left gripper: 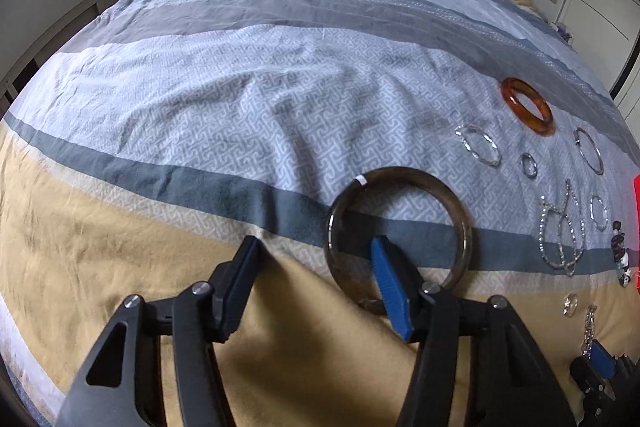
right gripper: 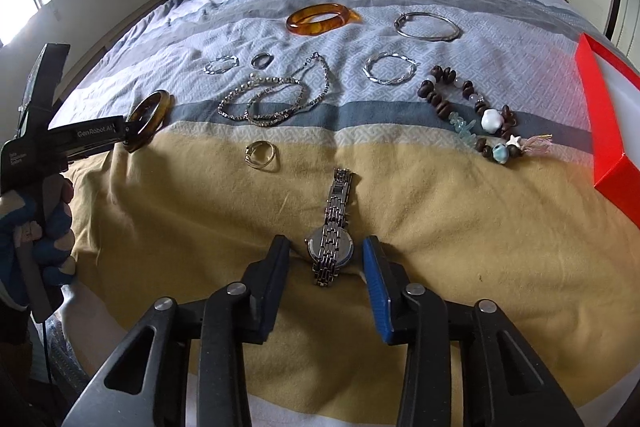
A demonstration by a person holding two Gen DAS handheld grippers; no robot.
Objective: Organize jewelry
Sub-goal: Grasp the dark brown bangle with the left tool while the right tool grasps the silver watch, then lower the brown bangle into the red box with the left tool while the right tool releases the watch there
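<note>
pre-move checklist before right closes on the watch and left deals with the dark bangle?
1. Right gripper open: ok, jaws spread wide.
2. Watch between the right fingers: ok, case sits in the gap, band running away from the camera.
3. Left gripper open: ok.
4. Dark bangle lined up for left: not ok, blue finger sits inside the ring, the other finger well off to the side.
5. Bangle resting on the bed or hanging on the finger: cannot tell.
6. Red box reachable: ok, open at right edge.
</note>
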